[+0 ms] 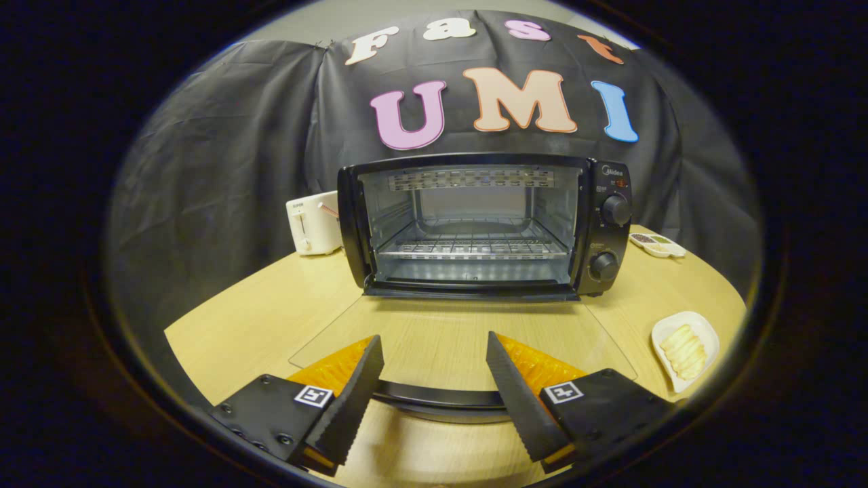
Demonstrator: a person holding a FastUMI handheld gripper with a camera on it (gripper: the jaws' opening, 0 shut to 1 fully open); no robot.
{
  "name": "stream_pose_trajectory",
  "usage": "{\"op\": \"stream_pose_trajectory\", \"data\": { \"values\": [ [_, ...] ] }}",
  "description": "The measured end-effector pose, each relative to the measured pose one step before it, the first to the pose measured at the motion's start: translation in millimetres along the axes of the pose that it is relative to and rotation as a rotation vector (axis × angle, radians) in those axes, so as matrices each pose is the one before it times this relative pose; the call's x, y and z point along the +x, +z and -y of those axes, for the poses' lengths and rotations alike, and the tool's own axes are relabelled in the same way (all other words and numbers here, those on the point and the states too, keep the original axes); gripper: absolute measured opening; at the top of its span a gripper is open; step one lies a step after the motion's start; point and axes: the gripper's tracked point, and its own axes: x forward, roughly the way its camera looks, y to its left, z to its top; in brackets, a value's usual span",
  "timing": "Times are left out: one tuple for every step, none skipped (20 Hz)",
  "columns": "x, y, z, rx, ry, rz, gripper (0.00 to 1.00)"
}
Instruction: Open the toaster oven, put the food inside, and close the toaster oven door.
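Note:
The black toaster oven (485,227) stands on the wooden table (258,318) with its cavity exposed and a wire rack (475,247) inside. Its glass door (447,339) lies folded down flat toward me, and the dark door handle (441,400) runs between my two fingers. My gripper (434,359) is open, one finger on each side of the handle, not pressing on it. The food (683,350), pale strips on a white plate (705,329), rests on the table to the right of the fingers.
A white toaster (313,224) sits left of the oven at the back. A small white dish (656,245) with dark bits lies right of the oven. Two knobs (616,210) are on the oven's right panel. The table's edge curves close on the right.

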Motion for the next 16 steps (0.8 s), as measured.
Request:
{"op": "stream_pose_trajectory", "data": {
  "values": [
    [0.05,2.11,0.07,0.00045,0.00536,0.00670,0.97],
    [-0.02,0.92,0.47,0.00273,0.00663,-0.00172,0.97],
    [-0.79,1.58,0.36,0.00803,0.00670,-0.00614,0.97],
    [-1.70,2.34,-0.18,0.01578,0.01059,-0.00432,0.97],
    [-3.08,5.83,1.11,0.01553,0.00479,0.00214,0.97],
    [-4.32,7.97,3.41,0.01012,-0.00021,0.01169,0.97],
    [-4.18,11.47,5.98,0.00301,-0.00868,0.02182,0.97],
    [-5.39,10.44,8.63,-0.00308,-0.01406,0.02533,0.97],
    [-3.66,11.28,10.22,-0.00733,-0.01858,0.01921,0.97],
    [-2.03,9.01,11.50,-0.00610,-0.02080,0.01701,0.97],
    [-2.33,8.93,13.87,-0.00057,-0.02402,0.01499,0.97],
    [-2.60,8.17,15.46,0.00187,-0.02629,0.01467,0.97],
    [-2.22,6.33,17.04,-0.00023,-0.03110,0.01043,0.97],
    [-3.36,3.70,18.07,-0.00518,-0.03757,0.00166,0.97],
    [-1.75,2.73,18.31,-0.00557,-0.03416,-0.00326,0.97],
    [-1.58,2.60,17.64,-0.00375,-0.02791,-0.00239,0.97]
  ]
}}
